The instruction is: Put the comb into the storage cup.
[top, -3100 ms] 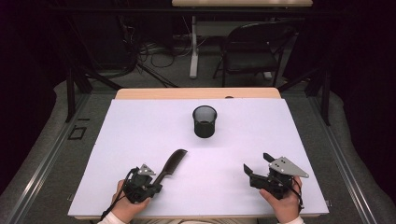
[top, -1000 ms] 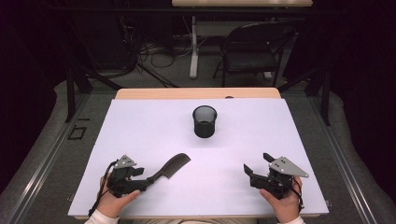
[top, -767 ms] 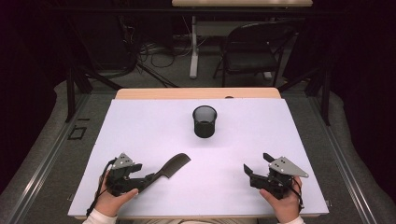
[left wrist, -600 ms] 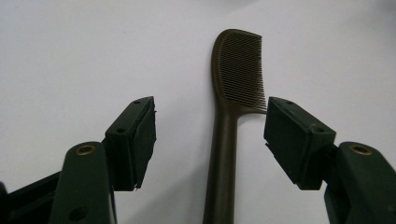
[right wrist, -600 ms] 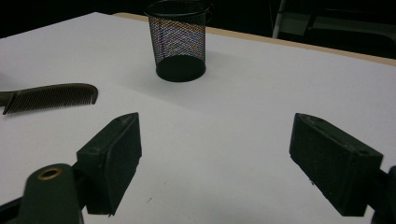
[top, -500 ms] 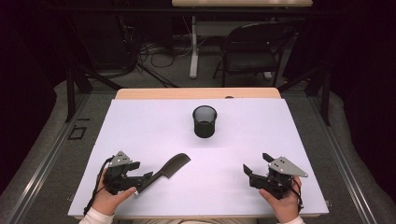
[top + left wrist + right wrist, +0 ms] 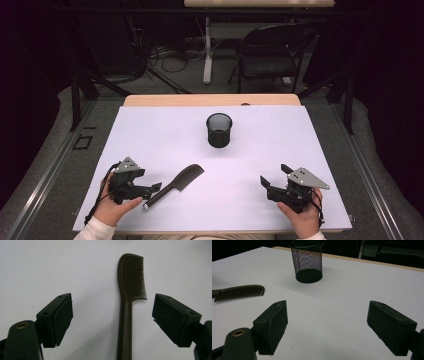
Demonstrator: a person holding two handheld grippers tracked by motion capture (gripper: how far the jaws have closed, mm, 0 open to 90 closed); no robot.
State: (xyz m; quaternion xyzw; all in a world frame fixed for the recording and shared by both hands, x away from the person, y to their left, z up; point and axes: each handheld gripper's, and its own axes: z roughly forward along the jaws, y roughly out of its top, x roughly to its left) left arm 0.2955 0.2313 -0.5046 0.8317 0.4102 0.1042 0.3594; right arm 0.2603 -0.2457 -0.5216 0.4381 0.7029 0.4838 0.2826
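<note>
Two grippers sit low on the white table (image 7: 150,130), one in each hand, both with jaws spread wide and gripping nothing. From the high view the left gripper (image 7: 152,189) is just beside the handle end of a dark comb (image 7: 175,185), which lies flat on the near left part of the table, its long axis running diagonally, handle toward the person's left hand (image 7: 114,207) and toothed head aimed up and right toward the black mesh cup (image 7: 219,130). The left gripper view adds what the overhead cannot: the comb (image 7: 127,302) is dark brown, with fine close teeth along one curved edge and a slim straight handle passing between the parted jaws, touching neither. The right gripper (image 7: 272,181) is well apart from it; its own view catches the comb's head (image 7: 239,292) at far left and the cup's (image 7: 308,261) woven wire wall.
</note>
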